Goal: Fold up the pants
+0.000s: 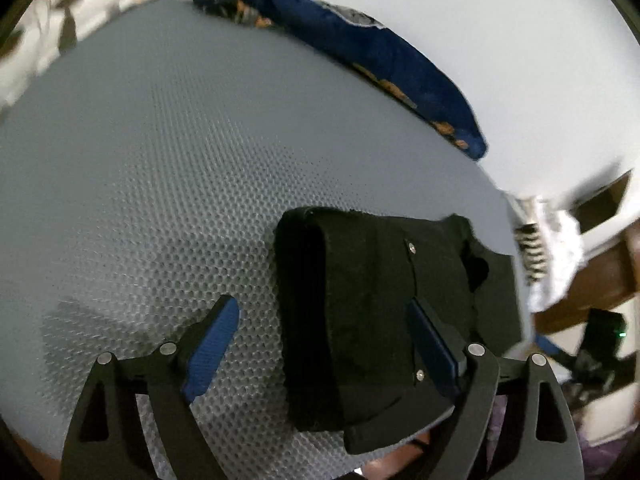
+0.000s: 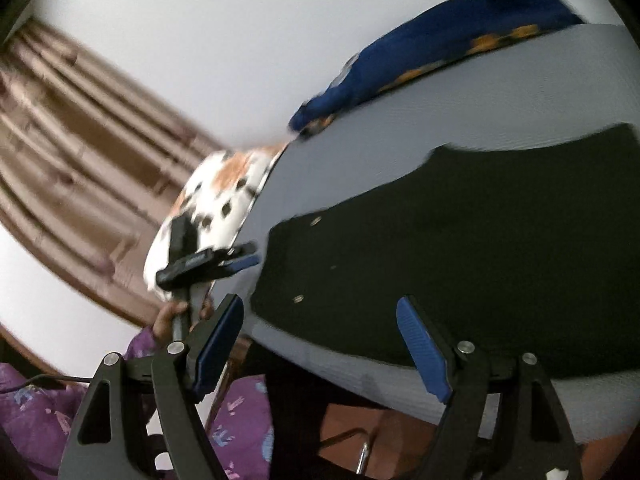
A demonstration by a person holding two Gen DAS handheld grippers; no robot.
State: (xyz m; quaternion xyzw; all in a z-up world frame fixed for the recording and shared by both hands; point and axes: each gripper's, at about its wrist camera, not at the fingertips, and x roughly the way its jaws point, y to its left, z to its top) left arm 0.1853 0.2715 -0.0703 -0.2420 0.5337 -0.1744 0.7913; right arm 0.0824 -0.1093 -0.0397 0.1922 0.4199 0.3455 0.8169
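Black pants [image 1: 372,308] folded into a compact bundle, lying on the grey honeycomb-textured mat [image 1: 152,168] near its front right corner, small metal rivets showing on the dark cloth. Left hand-held gripper [image 1: 322,344] spread wide above the mat, nothing between its blue pads [image 1: 212,352]; left finger over bare mat, right finger over the bundle, contact with the cloth impossible to tell. From the right wrist view, same pants [image 2: 460,248] spread dark across the near part of the mat [image 2: 420,132], edge reaching close to the mat's front rim. Right hand-held gripper [image 2: 320,344] likewise spread apart and empty, its left finger off the mat's edge, its right finger [image 2: 424,352] in front of the bundle's near edge. Left hand-held gripper also visible there at the left [image 2: 208,262], blurred, held in a hand beside the mat's corner, just left of the pants. Dark blue cloth with orange patches [image 1: 360,52] heaped along the far edge of the mat, well apart from the pants. White spotted cloth with orange and dark marks [image 2: 216,196] hanging at the mat's far left corner. Purple patterned garment [image 2: 36,404] low in the right wrist view. Brown curtain [image 2: 80,152] against a pale wall. Both views motion-blurred.
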